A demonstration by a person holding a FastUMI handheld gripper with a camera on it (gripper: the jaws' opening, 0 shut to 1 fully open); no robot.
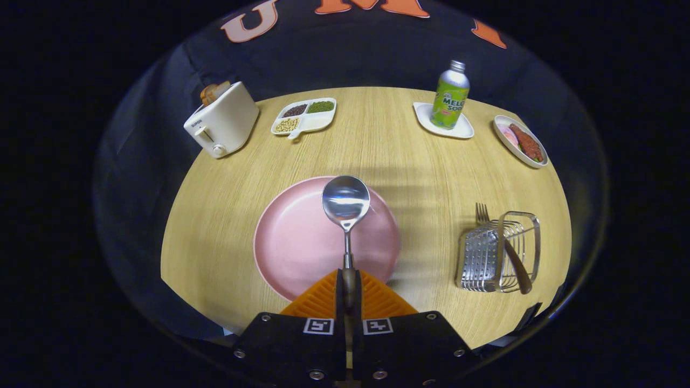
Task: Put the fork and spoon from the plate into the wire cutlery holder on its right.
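Note:
My gripper [349, 283] is shut on the dark handle of the spoon [346, 203], both fingers pressing on it. The spoon points straight ahead, its shiny bowl raised over the far part of the pink plate [294, 242]. The plate lies just ahead of the fingers on the wooden table and holds nothing else. To the plate's right stands the wire cutlery holder [498, 252]. The fork [501, 242] lies in it, tines sticking out at the far side and brown handle resting at the near side.
At the table's far side stand a white toaster [222, 124] with bread, a divided dish [304, 117] of beans, a green bottle [450, 96] on a white coaster, and a small dish [522, 141] of food far right. Bare wood [426, 183] separates plate and holder.

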